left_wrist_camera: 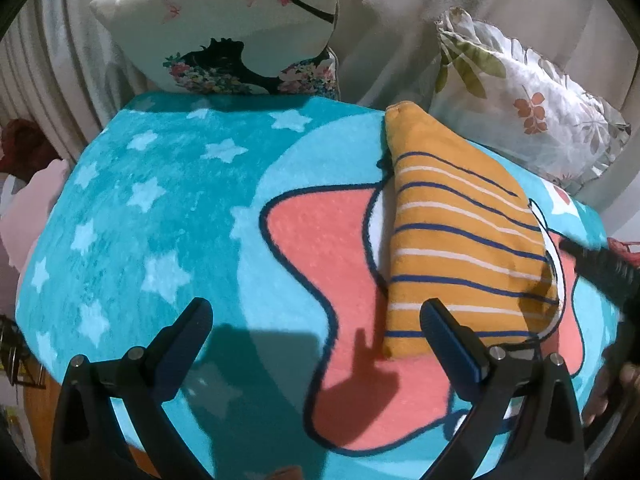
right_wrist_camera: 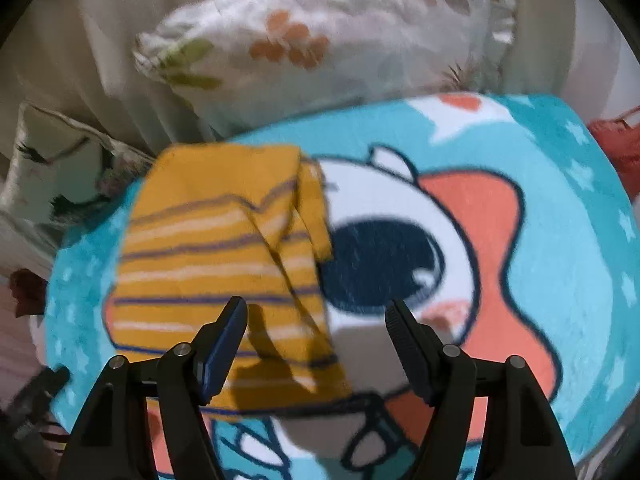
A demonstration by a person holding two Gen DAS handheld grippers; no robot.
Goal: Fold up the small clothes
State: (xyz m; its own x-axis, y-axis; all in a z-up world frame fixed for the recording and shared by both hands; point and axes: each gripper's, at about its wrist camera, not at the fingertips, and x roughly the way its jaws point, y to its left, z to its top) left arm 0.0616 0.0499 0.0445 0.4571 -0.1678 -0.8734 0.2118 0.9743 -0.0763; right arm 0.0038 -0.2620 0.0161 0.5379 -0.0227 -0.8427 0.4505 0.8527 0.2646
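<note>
A small mustard-yellow garment (left_wrist_camera: 460,240) with navy and white stripes lies folded on a turquoise cartoon blanket (left_wrist_camera: 160,208). My left gripper (left_wrist_camera: 316,320) hangs open above the blanket, its right finger over the garment's near edge, nothing between the pads. In the right wrist view the same garment (right_wrist_camera: 216,264) shows a folded flap along its right side. My right gripper (right_wrist_camera: 318,316) stands open over the garment's near right corner, holding nothing. The right gripper's dark body (left_wrist_camera: 600,264) enters the left wrist view at the far right.
A butterfly-print cushion (left_wrist_camera: 240,36) and a leaf-print pillow (left_wrist_camera: 528,108) lean against the beige backrest behind the blanket. The leaf pillow (right_wrist_camera: 320,40) fills the top of the right view. A red item (right_wrist_camera: 616,148) lies off the blanket's right edge.
</note>
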